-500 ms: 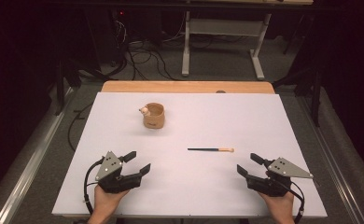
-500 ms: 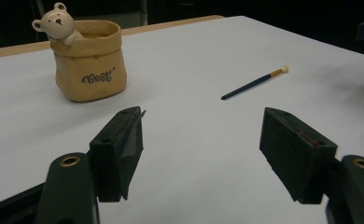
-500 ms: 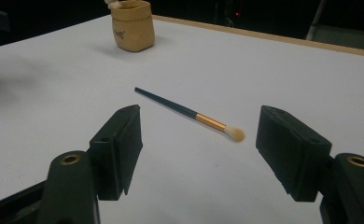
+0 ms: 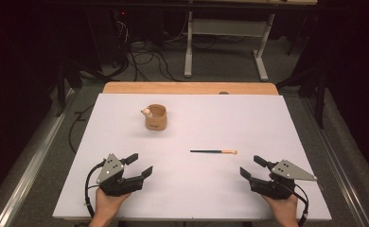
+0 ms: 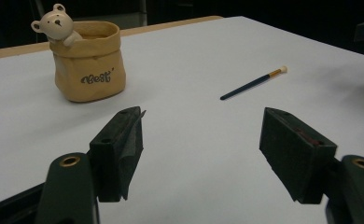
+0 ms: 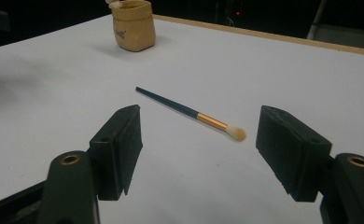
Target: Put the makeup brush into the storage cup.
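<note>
Your left gripper and right gripper rest low at the surface's near edge, fingers released, angled inward toward the brush.

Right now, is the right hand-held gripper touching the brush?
Apart. The right gripper view shows bare white table between the open right hand-held gripper and the brush; the high view shows the same gap.
</note>
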